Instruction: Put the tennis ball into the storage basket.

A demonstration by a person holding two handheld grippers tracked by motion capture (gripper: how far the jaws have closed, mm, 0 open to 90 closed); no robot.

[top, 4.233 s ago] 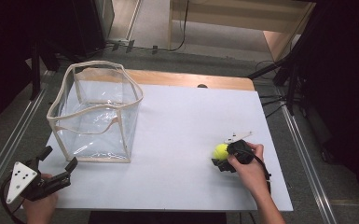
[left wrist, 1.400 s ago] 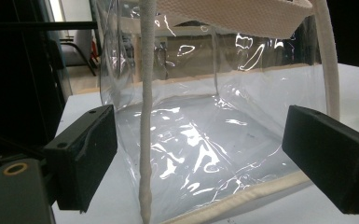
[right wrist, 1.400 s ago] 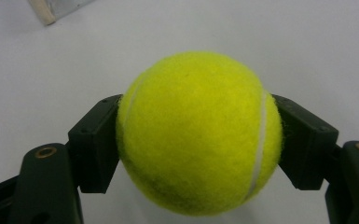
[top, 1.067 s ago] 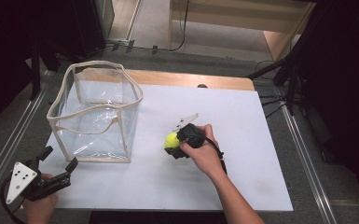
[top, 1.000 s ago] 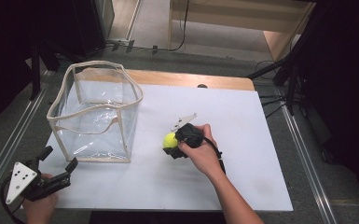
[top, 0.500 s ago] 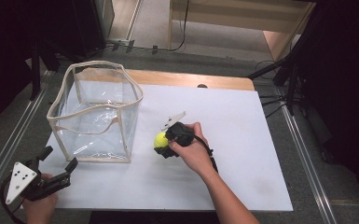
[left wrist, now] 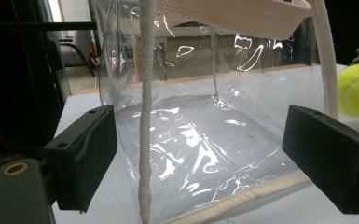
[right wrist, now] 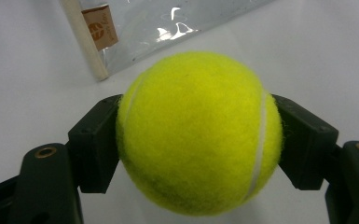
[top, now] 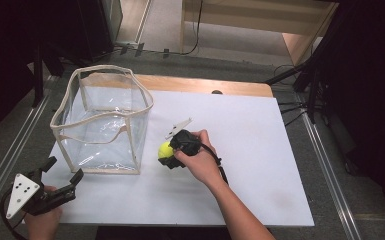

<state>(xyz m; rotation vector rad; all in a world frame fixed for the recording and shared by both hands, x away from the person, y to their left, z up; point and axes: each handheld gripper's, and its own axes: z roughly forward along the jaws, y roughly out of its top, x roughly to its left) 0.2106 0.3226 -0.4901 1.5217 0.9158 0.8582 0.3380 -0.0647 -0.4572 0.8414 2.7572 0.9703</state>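
A fuzzy yellow-green tennis ball (right wrist: 198, 133) is clamped between the two black jaws of the right gripper (top: 171, 152), one pad pressed against each side at the ball's widest part, so that it is not likely to roll out while it is carried. In the high view the ball (top: 165, 149) is seen just beside the near right corner of the clear plastic open-topped bag with cream fabric edging (top: 102, 120), apart from it and low over the white table top (top: 260, 150). The grip is judged to be meant for lifting the ball over the rim and setting it inside the bag.

The left gripper (top: 60, 181) is held at the near left corner of the table, its jaws spread wide with nothing between them. In the left gripper view the jaws are pointed at the bag's near wall (left wrist: 205, 140), on either side of a cream corner seam, not touching it; a steadying hold on the soft bag is judged to be prepared.

What stands in the way is the bag's own upright wall and its sagging cream rim (top: 145, 107), which is bowed inward on the side nearest the ball. A small brown label (right wrist: 98, 25) is seen on the bag's lower edge in the right gripper view. Beyond the white top, a strip of bare wood (top: 205, 85) and dark cables on the floor (top: 290, 110) lie well apart from the work.
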